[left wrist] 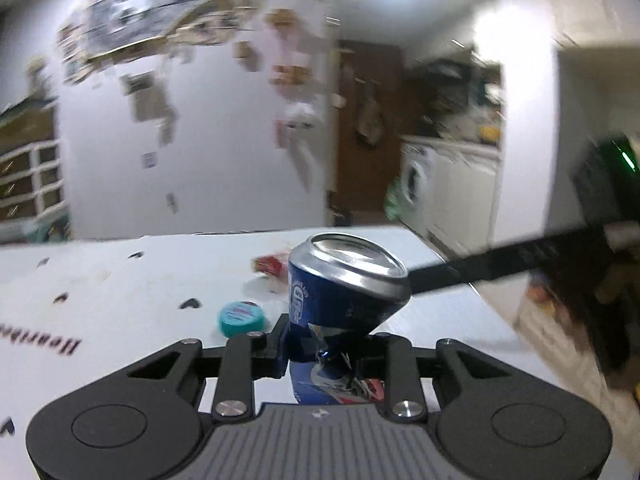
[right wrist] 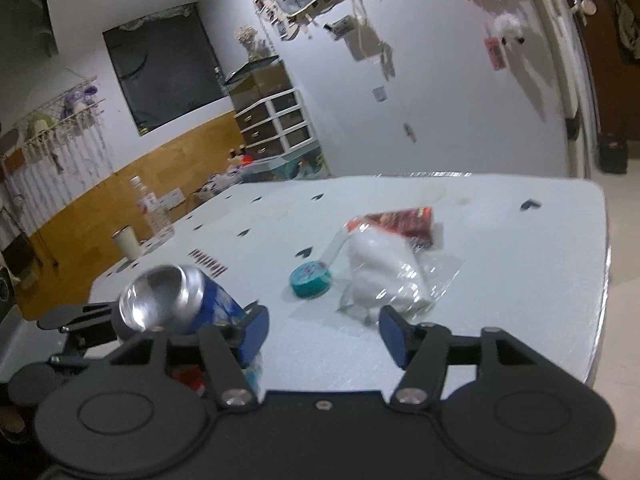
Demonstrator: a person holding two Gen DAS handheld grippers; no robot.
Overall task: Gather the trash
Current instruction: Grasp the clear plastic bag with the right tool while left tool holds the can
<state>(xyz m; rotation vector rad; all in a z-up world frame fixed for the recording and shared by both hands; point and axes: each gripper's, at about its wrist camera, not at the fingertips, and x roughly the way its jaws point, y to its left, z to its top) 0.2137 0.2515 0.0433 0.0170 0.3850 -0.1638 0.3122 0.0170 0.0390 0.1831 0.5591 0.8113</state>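
My left gripper (left wrist: pixel 334 354) is shut on a crushed blue drink can (left wrist: pixel 340 292) and holds it above the white table (left wrist: pixel 120 292). The can also shows at the left of the right wrist view (right wrist: pixel 180 300), held by the left gripper there. My right gripper (right wrist: pixel 324 332) is open and empty, just in front of a clear plastic bag with white stuffing (right wrist: pixel 384 272). A red wrapper (right wrist: pixel 400 220) lies behind the bag. A teal round lid (right wrist: pixel 310 278) lies left of the bag; it also shows in the left wrist view (left wrist: pixel 240 317).
A clear bottle (right wrist: pixel 154 212) and a white cup (right wrist: pixel 126 243) stand at the table's far left. The table's right edge (right wrist: pixel 604 264) drops to the floor. A drawer unit (right wrist: pixel 276 120) stands by the back wall. A washing machine (left wrist: pixel 416 184) sits beyond the table.
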